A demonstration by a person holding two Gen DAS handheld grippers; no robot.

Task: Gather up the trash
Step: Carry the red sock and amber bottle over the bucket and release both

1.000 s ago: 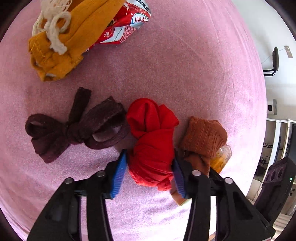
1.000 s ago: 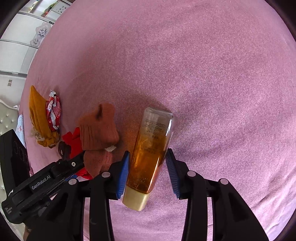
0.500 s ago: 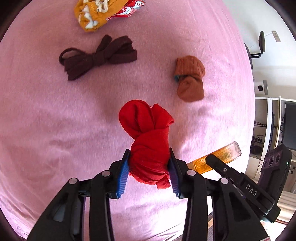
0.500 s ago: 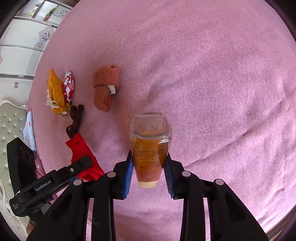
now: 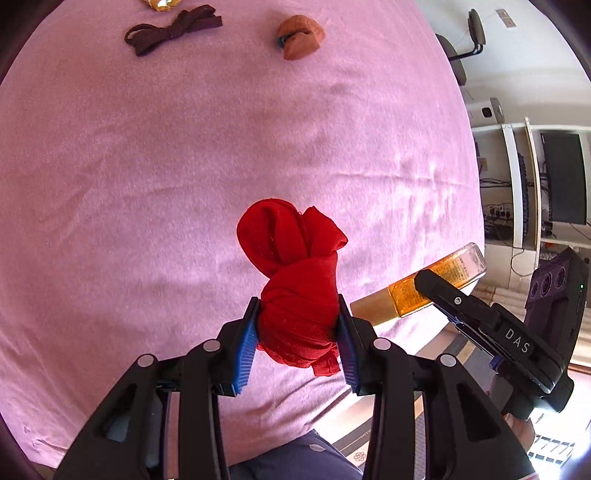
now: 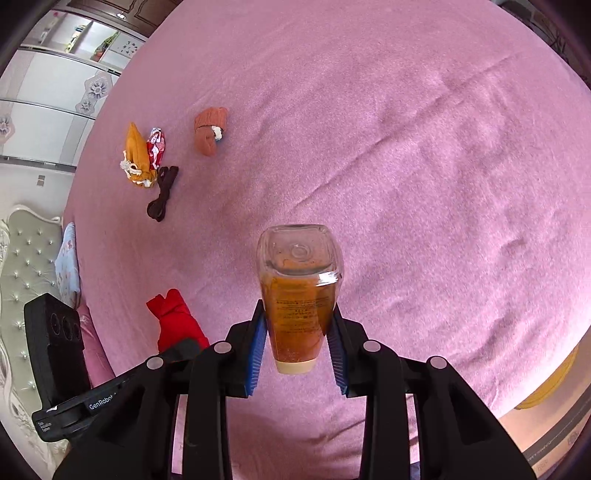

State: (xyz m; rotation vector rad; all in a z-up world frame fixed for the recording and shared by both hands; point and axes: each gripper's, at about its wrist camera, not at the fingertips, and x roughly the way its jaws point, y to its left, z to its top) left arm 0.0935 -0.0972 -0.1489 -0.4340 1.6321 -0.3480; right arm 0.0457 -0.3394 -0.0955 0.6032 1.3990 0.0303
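Observation:
My left gripper (image 5: 297, 332) is shut on a knotted red sock (image 5: 295, 280), held above the pink bed cover (image 5: 147, 166). My right gripper (image 6: 297, 343) is shut on an amber plastic bottle (image 6: 299, 291), cap end toward the camera, base pointing away. The left wrist view shows that bottle (image 5: 436, 280) and the right gripper's finger to the right of the sock. In the right wrist view the red sock (image 6: 175, 319) and the left gripper's body show at lower left. Both held things hang clear of the cover.
Far back on the cover lie a brown sock bundle (image 5: 301, 37), a dark brown knotted sock (image 5: 171, 31), a mustard sock (image 6: 136, 157) and a red snack wrapper (image 6: 156, 147). A padded headboard (image 6: 26, 266) stands left; shelves and a monitor (image 5: 563, 177) right. A yellow object (image 6: 550, 384) sits past the bed's edge.
Both grippers have lifted their loads off the cover and pulled back toward the bed's near edge. The socks and wrapper left lying now look small and far away.

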